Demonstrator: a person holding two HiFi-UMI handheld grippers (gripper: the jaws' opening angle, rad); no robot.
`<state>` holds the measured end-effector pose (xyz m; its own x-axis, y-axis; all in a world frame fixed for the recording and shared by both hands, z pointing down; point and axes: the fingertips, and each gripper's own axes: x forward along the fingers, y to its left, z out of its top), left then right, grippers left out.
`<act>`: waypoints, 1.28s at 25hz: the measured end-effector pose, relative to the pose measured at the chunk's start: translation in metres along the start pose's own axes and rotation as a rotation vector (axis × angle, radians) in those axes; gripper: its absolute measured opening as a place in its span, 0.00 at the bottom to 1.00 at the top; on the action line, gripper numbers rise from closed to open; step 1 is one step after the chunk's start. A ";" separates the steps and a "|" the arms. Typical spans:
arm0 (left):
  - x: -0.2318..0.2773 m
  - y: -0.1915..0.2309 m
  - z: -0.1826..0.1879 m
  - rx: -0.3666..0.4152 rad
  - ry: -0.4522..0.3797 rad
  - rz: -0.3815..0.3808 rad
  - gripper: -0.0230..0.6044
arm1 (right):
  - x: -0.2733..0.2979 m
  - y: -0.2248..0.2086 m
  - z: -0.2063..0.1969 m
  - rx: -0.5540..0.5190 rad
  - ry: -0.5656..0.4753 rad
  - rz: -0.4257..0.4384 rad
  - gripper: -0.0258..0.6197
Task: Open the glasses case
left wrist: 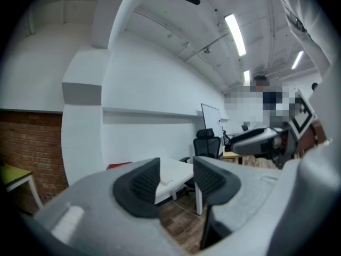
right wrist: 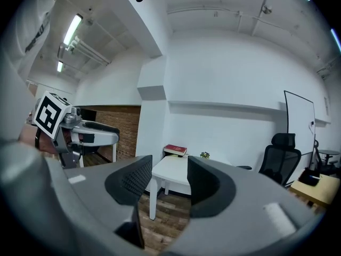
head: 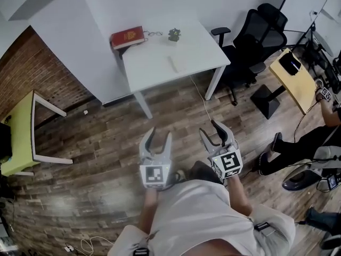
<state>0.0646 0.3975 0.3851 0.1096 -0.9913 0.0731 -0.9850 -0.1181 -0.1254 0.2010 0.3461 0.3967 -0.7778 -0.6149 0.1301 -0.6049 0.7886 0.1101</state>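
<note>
A white table (head: 160, 57) stands far ahead across the wooden floor. On its far left corner lies a flat red case or book (head: 128, 37), with a pair of glasses (head: 154, 34) and a small plant (head: 174, 34) beside it. A slim pale object (head: 173, 64) lies near the table's middle. My left gripper (head: 160, 133) and right gripper (head: 211, 128) are held side by side over the floor, well short of the table, both open and empty. The left gripper view frames the table (left wrist: 171, 176) between its fingers (left wrist: 141, 183). The right gripper view shows the red item (right wrist: 175, 150) beyond its fingers (right wrist: 133, 183).
Black office chairs (head: 256, 36) stand right of the table, with a wooden side desk (head: 295, 81) further right. A seated person's legs (head: 298, 143) are at the right edge. A yellow-green table (head: 18, 137) and brick wall (head: 32, 73) are on the left. A cable (head: 202, 97) trails on the floor.
</note>
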 end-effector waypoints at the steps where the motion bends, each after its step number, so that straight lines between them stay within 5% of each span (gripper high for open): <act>1: 0.002 0.002 0.000 0.003 -0.002 -0.002 0.34 | 0.003 -0.001 0.000 -0.002 0.001 -0.002 0.34; 32: 0.157 0.068 0.012 0.022 0.005 0.045 0.34 | 0.154 -0.104 0.017 0.023 -0.004 0.083 0.34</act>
<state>0.0160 0.2326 0.3758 0.0642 -0.9953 0.0720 -0.9859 -0.0744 -0.1502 0.1409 0.1695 0.3891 -0.8259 -0.5478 0.1336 -0.5424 0.8366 0.0769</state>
